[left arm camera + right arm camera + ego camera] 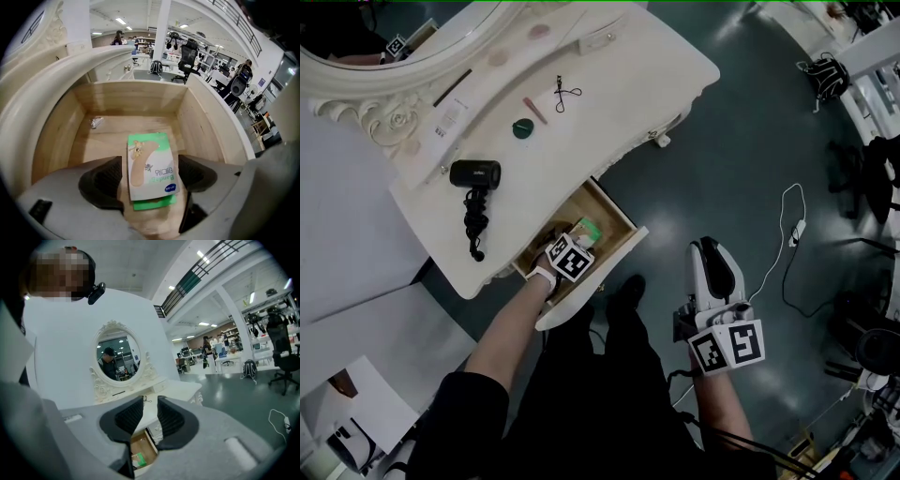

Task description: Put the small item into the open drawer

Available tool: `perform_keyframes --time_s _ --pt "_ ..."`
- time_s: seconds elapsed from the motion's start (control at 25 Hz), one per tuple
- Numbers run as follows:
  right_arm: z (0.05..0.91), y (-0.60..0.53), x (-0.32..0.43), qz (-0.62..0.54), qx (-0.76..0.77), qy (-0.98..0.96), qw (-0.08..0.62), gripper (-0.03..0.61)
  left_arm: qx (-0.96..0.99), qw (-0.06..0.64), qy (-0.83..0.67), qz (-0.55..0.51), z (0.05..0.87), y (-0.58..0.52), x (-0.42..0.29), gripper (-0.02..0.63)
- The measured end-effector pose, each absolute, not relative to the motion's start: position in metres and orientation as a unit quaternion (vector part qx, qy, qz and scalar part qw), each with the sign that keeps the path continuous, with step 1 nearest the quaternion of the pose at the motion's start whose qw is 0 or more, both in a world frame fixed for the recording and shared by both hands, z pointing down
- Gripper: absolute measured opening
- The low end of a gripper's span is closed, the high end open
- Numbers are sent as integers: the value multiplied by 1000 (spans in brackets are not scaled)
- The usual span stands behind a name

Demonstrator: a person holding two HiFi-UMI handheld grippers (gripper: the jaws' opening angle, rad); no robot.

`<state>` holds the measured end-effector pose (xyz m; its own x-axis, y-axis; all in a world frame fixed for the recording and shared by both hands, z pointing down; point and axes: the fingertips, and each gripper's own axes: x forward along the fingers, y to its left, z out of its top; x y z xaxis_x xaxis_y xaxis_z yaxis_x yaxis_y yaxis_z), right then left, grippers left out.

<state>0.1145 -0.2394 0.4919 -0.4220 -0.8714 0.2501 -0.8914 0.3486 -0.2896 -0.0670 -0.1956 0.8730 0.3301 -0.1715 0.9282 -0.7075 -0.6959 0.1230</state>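
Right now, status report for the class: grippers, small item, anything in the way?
Left gripper open inside drawer. Right gripper open, empty. Bandage packet flat on drawer floor. Nothing blocking.

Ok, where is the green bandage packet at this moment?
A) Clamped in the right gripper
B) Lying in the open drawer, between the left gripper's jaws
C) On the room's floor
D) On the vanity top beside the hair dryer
B: the green packet lies on the wooden bottom of the drawer, and the left gripper stands open around it with a gap on each side.
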Motion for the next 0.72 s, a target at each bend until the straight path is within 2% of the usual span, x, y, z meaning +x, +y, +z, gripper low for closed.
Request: perform_keyframes --time_s 0.4,0.72 --pt "464 -241 92 172 515 -840 8 94 803 240 -323 440 792 -194 -77 371" --pt "430 -242 83 143 511 -847 1 89 835 191 -415 306 643 -196 -122 360"
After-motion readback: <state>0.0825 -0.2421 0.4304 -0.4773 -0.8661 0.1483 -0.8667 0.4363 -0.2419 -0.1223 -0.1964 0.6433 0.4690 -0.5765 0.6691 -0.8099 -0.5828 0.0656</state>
